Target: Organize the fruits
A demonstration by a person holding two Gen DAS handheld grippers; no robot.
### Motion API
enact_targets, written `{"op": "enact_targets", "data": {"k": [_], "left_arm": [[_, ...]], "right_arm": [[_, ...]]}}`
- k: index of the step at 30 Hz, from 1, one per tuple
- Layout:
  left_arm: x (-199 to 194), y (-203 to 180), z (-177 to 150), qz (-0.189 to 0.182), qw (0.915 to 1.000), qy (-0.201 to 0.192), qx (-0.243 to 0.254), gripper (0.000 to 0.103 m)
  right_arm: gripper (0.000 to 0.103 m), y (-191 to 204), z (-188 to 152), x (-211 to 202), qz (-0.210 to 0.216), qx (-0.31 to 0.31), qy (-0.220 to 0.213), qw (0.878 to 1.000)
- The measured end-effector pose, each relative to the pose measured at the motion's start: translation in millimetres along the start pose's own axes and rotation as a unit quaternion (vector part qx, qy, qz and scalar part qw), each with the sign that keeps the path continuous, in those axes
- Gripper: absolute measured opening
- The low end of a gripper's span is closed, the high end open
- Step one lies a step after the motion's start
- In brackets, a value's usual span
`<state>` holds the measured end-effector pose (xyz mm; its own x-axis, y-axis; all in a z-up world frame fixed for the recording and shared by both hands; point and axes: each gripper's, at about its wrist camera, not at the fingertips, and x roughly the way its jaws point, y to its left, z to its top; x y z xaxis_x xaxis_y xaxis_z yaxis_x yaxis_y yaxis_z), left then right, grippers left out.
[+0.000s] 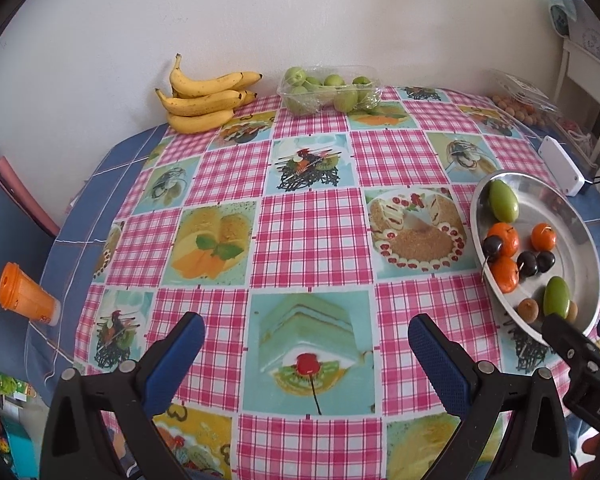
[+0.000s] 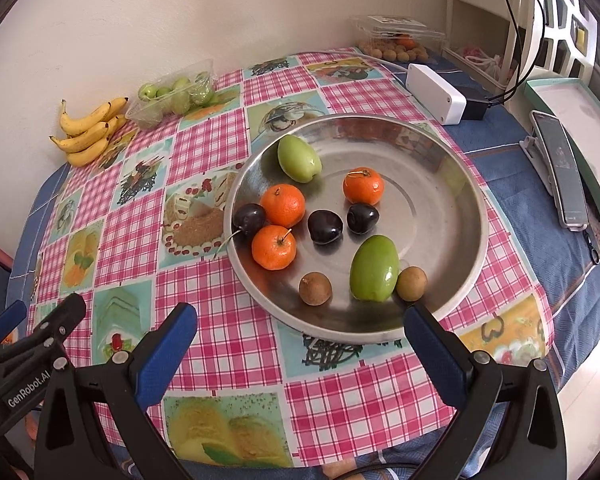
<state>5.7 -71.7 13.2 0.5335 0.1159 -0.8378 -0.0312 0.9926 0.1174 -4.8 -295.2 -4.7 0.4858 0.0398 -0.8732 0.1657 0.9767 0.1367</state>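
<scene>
Mixed fruit is gathered in the round steel tray [image 2: 452, 168] for sorting; the blue-padded right gripper [image 2: 300, 344] is held spread and empty at its 6 o'clock rim, likewise the left gripper [image 1: 306, 356].

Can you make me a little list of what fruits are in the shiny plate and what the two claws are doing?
plate: round metal plate on the checkered tablecloth
oranges: three
dark cherries: three
green fruits: two
small brown fruits: two
outside the plate: bananas and a tub of green fruits by the wall
left claw: open, holding nothing
right claw: open, holding nothing, near the plate's front rim
</scene>
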Motion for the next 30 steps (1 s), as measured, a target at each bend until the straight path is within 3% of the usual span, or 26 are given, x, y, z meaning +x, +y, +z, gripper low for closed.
{"op": "enact_targets", "data": {"k": [10, 23, 30], "left_arm": [[-20, 10, -7, 0.001, 0.9997, -0.025, -0.003, 0.103], [-9, 22, -7, -0.016, 0.9991, 0.014, -0.037, 0.103], [-9, 23, -7, -0.020, 0.9990, 0.015, -0.038, 0.103]], "right_arm": [[0.103, -3, -1, -17, 0.007, 0.010, -0.026, 1.000], [0.103, 0, 0, -17, 0.010, 0.002, -0.024, 1.000], [0.103, 0, 0, -16, 0.009, 0.003, -0.020, 1.000]]}}
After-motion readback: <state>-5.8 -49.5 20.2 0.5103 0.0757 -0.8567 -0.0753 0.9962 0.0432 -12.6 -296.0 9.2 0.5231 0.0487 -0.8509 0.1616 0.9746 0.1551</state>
